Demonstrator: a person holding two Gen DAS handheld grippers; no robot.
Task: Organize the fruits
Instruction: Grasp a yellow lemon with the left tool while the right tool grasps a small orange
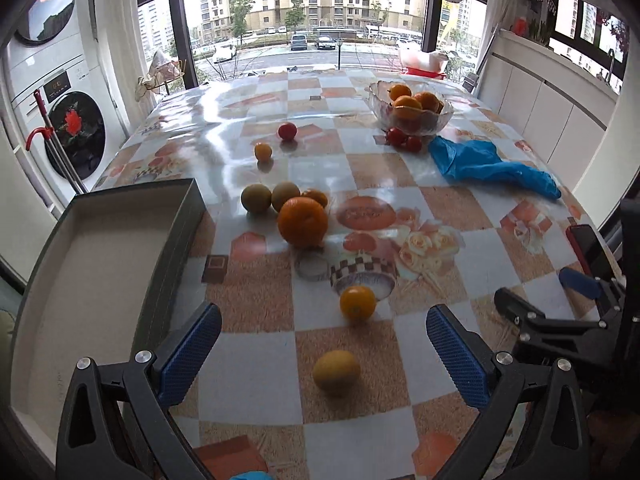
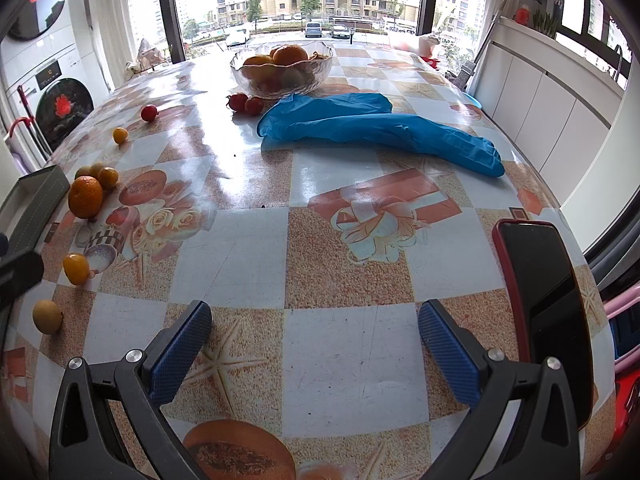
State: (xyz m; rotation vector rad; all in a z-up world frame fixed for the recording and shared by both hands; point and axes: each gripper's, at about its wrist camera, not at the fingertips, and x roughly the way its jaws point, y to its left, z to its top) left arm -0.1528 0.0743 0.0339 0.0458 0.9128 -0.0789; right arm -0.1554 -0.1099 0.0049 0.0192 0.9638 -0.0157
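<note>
Left wrist view: grey box (image 1: 100,248) at left edge, open, white inside, nothing in it. Left gripper (image 1: 322,354) at bottom, jaws wide apart, holding nothing; yellow fruit (image 1: 336,372) lies on the table (image 1: 460,208) between the fingers, not touching either. Small orange fruit (image 1: 358,303) just above it. Frame centre: big orange (image 1: 303,222), with two greenish fruits (image 1: 256,198) and another small orange bunched behind it. Further up, a small yellow-orange fruit (image 1: 263,151) and a red tomato (image 1: 287,131), apart from each other. Upper right: glass bowl (image 1: 412,110) with oranges inside, two tomatoes (image 1: 402,138) just at its front. Blue glove (image 1: 488,164) to the right of them. Right gripper shows at the right edge.

Right wrist view: loose fruit strung along the left edge, big orange (image 2: 85,196) near the box corner (image 2: 36,196). Bowl (image 2: 282,68) at top centre, tomatoes (image 2: 245,103) in front, glove (image 2: 380,128) stretched across upper middle. Right gripper (image 2: 314,338) at bottom, jaws wide apart, empty, bare tablecloth between them. Phone (image 2: 548,304) with red case at right edge, just beside the right finger.
</note>
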